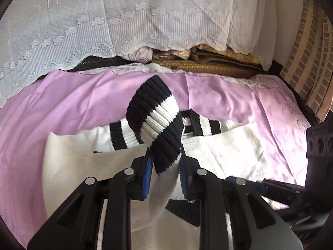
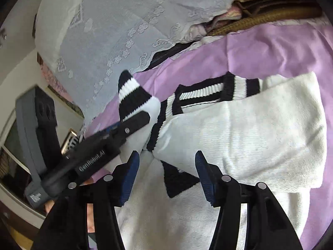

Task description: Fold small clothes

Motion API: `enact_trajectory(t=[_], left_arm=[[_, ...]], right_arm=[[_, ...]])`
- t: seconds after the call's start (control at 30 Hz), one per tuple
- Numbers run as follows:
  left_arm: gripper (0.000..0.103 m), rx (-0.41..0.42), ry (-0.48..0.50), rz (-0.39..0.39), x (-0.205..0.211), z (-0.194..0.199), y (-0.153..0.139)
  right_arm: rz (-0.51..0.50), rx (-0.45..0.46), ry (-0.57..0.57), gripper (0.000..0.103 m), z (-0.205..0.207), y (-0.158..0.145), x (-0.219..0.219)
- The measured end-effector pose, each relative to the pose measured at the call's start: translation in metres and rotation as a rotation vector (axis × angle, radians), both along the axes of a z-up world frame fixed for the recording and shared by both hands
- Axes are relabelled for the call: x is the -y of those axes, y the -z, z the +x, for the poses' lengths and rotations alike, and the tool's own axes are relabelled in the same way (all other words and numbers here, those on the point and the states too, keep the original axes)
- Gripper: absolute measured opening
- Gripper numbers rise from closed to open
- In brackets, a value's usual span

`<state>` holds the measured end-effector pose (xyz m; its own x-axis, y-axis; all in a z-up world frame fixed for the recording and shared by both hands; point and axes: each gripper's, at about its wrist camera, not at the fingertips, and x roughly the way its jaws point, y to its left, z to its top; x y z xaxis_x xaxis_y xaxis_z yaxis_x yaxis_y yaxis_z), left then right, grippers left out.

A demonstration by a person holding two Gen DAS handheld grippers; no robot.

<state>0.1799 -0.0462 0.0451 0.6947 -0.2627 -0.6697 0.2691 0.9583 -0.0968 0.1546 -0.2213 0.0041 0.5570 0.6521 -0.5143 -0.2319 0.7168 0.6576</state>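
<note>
A small white knit sweater (image 2: 239, 133) with black-and-white striped trim lies on a purple cloth (image 2: 270, 48). My left gripper (image 1: 164, 168) is shut on a sleeve of the sweater and holds its striped cuff (image 1: 154, 112) up off the cloth. It also shows in the right wrist view (image 2: 137, 118), gripping the same cuff (image 2: 131, 91) at the sweater's left side. My right gripper (image 2: 166, 173) is open and empty, hovering over the sweater's black V-neck trim (image 2: 177, 179). The other sleeve is folded across the body.
The purple cloth (image 1: 52, 114) covers the work surface. White lace fabric (image 1: 104, 20) hangs behind it, over folded brown and tan textiles (image 1: 218, 62). A brick-pattern wall (image 1: 308, 66) stands at the right. A window frame (image 2: 12, 156) lies at the left.
</note>
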Motion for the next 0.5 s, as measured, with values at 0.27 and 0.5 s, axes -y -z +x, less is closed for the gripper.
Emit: enact_trajectory(t=[0.27,0.5], left_arm=[[0.033,-0.038,0.088,-0.026,0.023,-0.006,0.041],[0.084,0.068,0.117,0.015,0.018,-0.038,0.028]], right_arm=[[0.266,-0.15,-0.025,0.064,0.038,0.017,0.009],[0.216,-0.228,0.024,0.073,0.042,0.03,0.011]])
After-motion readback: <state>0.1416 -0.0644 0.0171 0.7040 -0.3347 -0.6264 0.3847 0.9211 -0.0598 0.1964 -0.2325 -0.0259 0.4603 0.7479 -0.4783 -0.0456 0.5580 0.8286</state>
